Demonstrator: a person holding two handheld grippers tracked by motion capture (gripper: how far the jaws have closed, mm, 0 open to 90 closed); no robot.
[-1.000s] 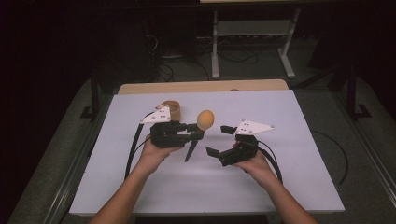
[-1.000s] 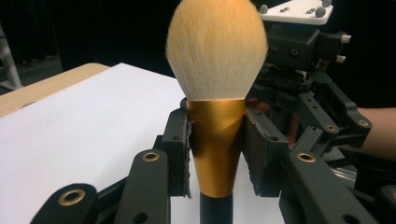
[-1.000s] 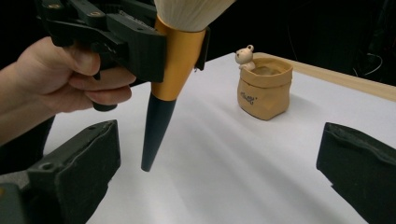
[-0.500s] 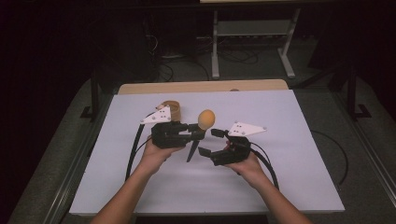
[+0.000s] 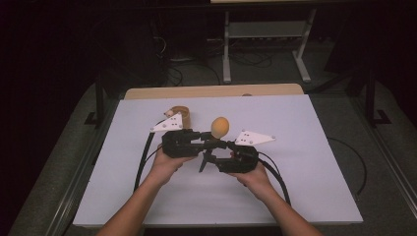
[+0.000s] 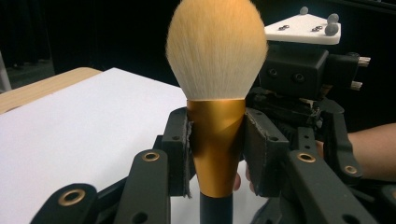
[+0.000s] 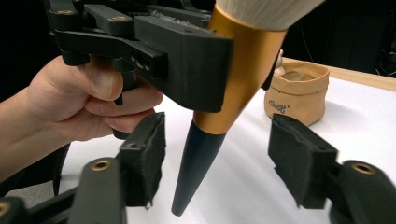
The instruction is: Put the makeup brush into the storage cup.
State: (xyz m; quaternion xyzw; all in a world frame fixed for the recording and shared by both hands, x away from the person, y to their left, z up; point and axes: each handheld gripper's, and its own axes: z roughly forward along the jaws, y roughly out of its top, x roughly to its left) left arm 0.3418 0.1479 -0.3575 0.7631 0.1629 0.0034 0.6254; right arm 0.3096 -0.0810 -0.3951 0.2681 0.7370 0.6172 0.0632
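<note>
Now left gripper (image 6: pixel 217 144) clamps gold ferrule of fluffy cream-bristled brush (image 6: pixel 215 93), bristles up; dark tapered handle hangs between open jaws of right gripper (image 7: pixel 224 161), just beneath. Close there next, I reckon.

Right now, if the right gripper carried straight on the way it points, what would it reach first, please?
Most likely the brush's dark handle, which hangs between the right gripper's open jaws, with the tan pouch farther behind. Depth is hard to judge.
</note>
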